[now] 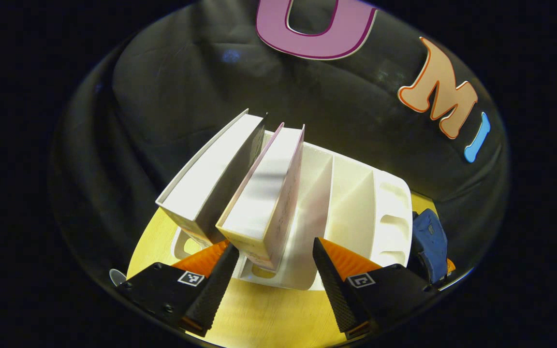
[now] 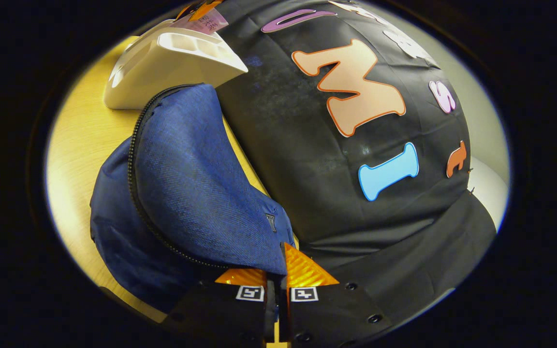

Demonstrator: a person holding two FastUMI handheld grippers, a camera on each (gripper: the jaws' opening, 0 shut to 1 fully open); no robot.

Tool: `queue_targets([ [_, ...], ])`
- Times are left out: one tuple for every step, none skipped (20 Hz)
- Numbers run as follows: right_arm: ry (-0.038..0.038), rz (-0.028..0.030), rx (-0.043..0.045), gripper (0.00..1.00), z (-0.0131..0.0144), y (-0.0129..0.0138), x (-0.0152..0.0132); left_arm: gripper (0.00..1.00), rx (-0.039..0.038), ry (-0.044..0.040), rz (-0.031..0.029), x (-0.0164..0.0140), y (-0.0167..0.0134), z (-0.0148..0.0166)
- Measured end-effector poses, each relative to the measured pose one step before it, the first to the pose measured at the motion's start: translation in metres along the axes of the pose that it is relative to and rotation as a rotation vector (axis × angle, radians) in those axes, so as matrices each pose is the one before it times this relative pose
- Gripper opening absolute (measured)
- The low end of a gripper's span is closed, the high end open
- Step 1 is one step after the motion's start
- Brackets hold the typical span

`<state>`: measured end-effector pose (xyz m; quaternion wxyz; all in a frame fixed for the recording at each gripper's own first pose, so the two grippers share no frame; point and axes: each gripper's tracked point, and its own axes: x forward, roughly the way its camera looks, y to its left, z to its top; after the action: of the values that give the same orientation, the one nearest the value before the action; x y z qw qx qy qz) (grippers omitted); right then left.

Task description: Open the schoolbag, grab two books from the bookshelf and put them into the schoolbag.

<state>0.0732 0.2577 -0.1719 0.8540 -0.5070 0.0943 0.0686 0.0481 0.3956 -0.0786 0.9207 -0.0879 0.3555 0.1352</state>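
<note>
Going left to right in the left gripper view, two books stand tilted in the white bookshelf (image 1: 356, 212): the left book (image 1: 211, 179) leans outward, and the right book (image 1: 266, 193) stands just beside it. The slots further right are empty, and past the rack's right end a corner of the blue schoolbag (image 1: 431, 241) shows on the yellow worktop (image 1: 269, 314).

Neither book has left the rack, so both picks and both placements look yet to do. In the right gripper view the bag's zip (image 2: 136, 159) runs along a raised flap; whether it is unzipped, I cannot tell.

The left gripper (image 1: 273, 270) has its jaws spread wide, straddling the lower end of the right book without pressing on it; it holds nothing. It seems lined up to take that book.

The right gripper (image 2: 276, 273) has its jaws pressed nearly together, meeting at the edge of the bag's blue fabric. They appear to be pinching the flap, perhaps to hold the bag open.
</note>
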Motion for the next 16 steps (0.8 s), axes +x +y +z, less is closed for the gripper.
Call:
queue_targets([
  [0.00148,0.00037,0.00056,0.05,-0.00112,-0.00076,0.00015,0.9,0.01525,0.01435,0.00007,-0.00135,-0.00072,0.00328],
  [0.00164,0.00088,0.0017,0.05,-0.00006,-0.00033,0.00089,0.91,0.01835,0.02468,-0.00261,-0.00285,-0.00126,0.00323],
  [0.00123,0.0017,0.00245,0.05,-0.00092,0.00037,0.00121,0.9,0.02024,0.03256,-0.00107,-0.00156,-0.00091,0.00106],
  [0.00114,0.00093,0.00168,0.05,-0.00043,0.00015,0.0004,0.9,0.02254,0.04365,-0.0028,-0.00091,-0.00007,0.00068],
  [0.00067,0.00104,0.00115,0.05,-0.0005,0.00005,0.00059,0.89,0.01667,0.03576,0.00063,-0.00445,0.00085,0.00217],
  [-0.00022,0.00063,-0.00002,0.05,0.00011,-0.00002,0.00007,0.89,0.01235,0.03641,-0.00245,-0.0017,-0.00064,0.00302],
  [0.00017,0.00079,-0.00079,0.06,-0.00025,0.00053,-0.00044,0.88,0.01217,0.03157,-0.00228,-0.00144,-0.00028,0.00149],
  [-0.00001,0.00144,-0.00073,0.05,-0.00014,0.00007,-0.00036,0.88,0.01374,0.03527,-0.00103,-0.00124,-0.0002,0.00224],
  [-0.00055,0.00137,-0.0002,0.05,0.00001,-0.00093,0.00067,0.88,0.01723,0.03111,0.00378,0.00158,0.00063,0.00228],
  [-0.00004,0.00089,-0.00063,0.06,-0.00004,-0.00001,-0.00028,0.88,0.02014,0.03624,0.00282,-0.00075,-0.00006,0.00117],
  [-0.00077,0.00064,-0.00015,0.06,-0.00031,0.0006,0.00003,0.87,0.01367,0.02659,0.00081,0.00184,-0.00015,0.00202],
  [-0.00059,0.00063,0.00012,0.07,0.00066,0.00004,-0.0004,0.87,0.01277,0.02986,-0.00633,0.00397,-0.00125,0.00274],
  [-0.00017,0.00177,0.00071,0.07,-0.00061,0.00029,0.0006,0.87,0.01393,0.0305,-0.0054,0.0054,-0.00041,0.00229],
  [-0.00077,0.00345,-0.00022,0.07,0.00074,0.00109,-0.00064,0.87,0.01672,0.02662,0.00123,0.00545,-0.00127,0.00091],
  [-0.0004,0.00296,-0.0017,0.06,-0.00035,0.00165,0.00065,0.86,0.03268,0.03303,0.02031,0.00581,0.00418,0.00201],
  [-0.00008,0.00306,-0.00146,0.07,0.00035,0.00032,-0.00032,0.85,0.04153,0.02182,0.0136,0.00285,0.00182,0.00525],
])
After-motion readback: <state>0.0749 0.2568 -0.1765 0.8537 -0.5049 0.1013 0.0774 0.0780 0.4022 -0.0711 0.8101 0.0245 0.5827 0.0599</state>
